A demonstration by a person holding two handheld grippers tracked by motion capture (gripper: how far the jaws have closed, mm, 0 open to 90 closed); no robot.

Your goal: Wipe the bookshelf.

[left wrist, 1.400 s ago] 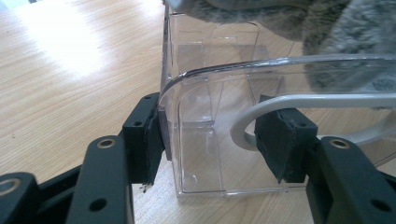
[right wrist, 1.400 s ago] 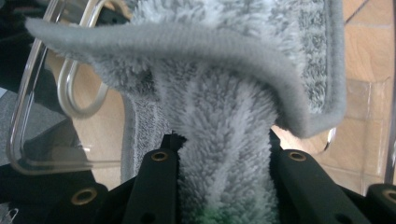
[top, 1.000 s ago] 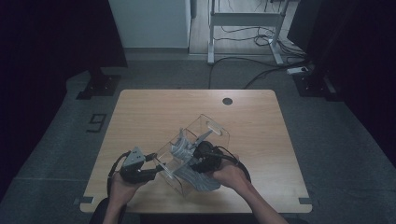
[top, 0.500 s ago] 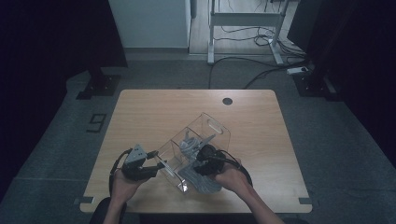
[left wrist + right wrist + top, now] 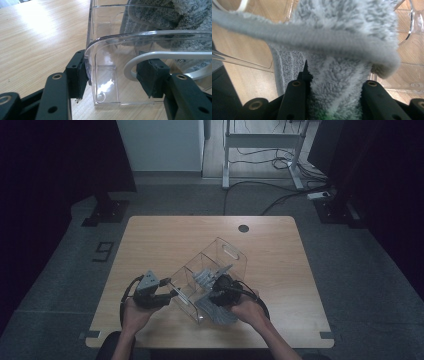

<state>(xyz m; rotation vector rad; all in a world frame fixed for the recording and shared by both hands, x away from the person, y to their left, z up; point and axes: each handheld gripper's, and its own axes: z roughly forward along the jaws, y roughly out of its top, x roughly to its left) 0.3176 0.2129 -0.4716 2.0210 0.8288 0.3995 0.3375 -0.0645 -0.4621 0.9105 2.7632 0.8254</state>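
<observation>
Holding the clear bin (image 5: pixel 107 50) by its end wall, the left gripper (image 5: pixel 113 75) pinches the corner beside the handle slot. The bin sits near the table's (image 5: pixel 165 240) 6 o'clock edge. At its 5 o'clock side the right gripper (image 5: pixel 334 82) is clamped on a grey towel (image 5: pixel 342 37), which hangs partly inside the bin. I judge the towel soft, light and floppy, so a thick fold grips best. The bin looks stiff, light and slippery; hold its rim.
</observation>
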